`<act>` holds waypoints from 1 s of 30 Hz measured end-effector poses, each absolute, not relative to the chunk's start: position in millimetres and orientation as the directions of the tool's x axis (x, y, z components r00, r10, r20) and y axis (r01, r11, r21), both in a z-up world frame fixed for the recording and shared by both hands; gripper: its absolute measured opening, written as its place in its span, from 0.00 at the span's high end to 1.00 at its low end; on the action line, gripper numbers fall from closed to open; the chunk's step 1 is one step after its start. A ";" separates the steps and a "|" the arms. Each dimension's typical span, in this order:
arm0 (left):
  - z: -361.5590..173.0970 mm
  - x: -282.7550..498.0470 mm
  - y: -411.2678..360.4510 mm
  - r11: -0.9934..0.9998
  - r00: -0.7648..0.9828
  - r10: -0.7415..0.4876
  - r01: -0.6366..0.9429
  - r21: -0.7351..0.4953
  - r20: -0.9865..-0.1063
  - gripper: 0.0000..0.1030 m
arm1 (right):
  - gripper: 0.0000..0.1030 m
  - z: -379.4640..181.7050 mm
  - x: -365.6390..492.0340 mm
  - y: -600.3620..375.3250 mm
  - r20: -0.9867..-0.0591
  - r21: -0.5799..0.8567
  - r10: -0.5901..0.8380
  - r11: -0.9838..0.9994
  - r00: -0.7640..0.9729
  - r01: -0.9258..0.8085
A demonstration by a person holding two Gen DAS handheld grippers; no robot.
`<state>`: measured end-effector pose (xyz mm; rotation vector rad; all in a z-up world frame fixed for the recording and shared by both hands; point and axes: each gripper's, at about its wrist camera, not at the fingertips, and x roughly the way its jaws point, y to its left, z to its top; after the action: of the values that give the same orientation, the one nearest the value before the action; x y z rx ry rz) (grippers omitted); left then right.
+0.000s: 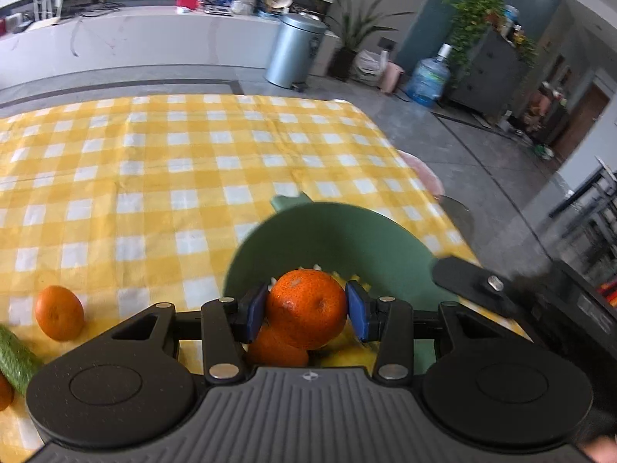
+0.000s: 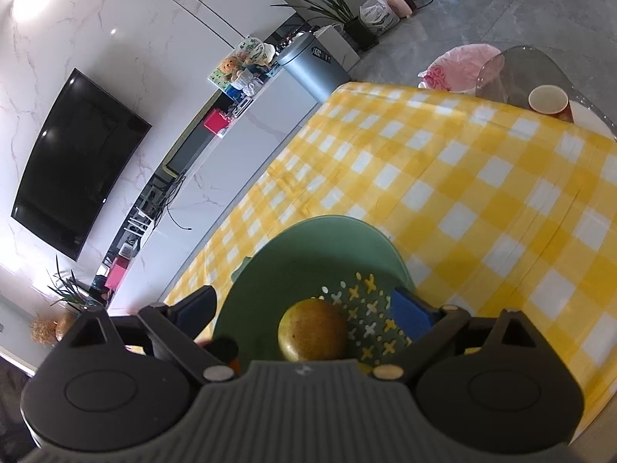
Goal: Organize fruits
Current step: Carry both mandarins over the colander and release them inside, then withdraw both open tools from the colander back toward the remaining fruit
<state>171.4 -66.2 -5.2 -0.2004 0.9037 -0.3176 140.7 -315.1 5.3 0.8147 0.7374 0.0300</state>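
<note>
Left wrist view: the yellow-and-white checked cloth on the counter [image 1: 162, 162] lies bare from 9 to 1 o'clock, giving open passage. The green perforated plastic bowl [image 1: 347, 239] blocks the way at 5 o'clock, its rim standing just ahead of the left claw [image 1: 306, 308]. A loose orange mandarin [image 1: 59, 312] and a green cucumber [image 1: 15, 359] obstruct the 8 o'clock corner. Right wrist view: cloth at 1 to 4 o'clock is free; a paper cup [image 2: 548, 99] stands at 2 o'clock.
</note>
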 end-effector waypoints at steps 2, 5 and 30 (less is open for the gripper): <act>-8.7 176.4 -69.1 0.939 0.577 -0.343 0.189 -0.287 -0.741 0.52 | 0.09 2.7 140.9 -315.4 -0.583 0.683 0.311 0.688 0.750 0.245; -14.7 181.3 -72.7 0.946 0.572 -0.325 0.182 -0.270 -0.753 0.52 | 0.10 2.3 141.5 -315.3 -0.584 0.679 0.310 0.693 0.751 0.242; 26.3 128.6 -45.0 0.951 0.640 -0.303 0.152 -0.270 -0.706 0.20 | 0.10 6.4 129.7 -313.6 -0.564 0.671 0.290 0.707 0.773 0.224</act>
<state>128.6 -45.0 26.3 -0.1922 0.8377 -0.2613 129.7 -313.6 6.4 0.8017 0.7055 0.0406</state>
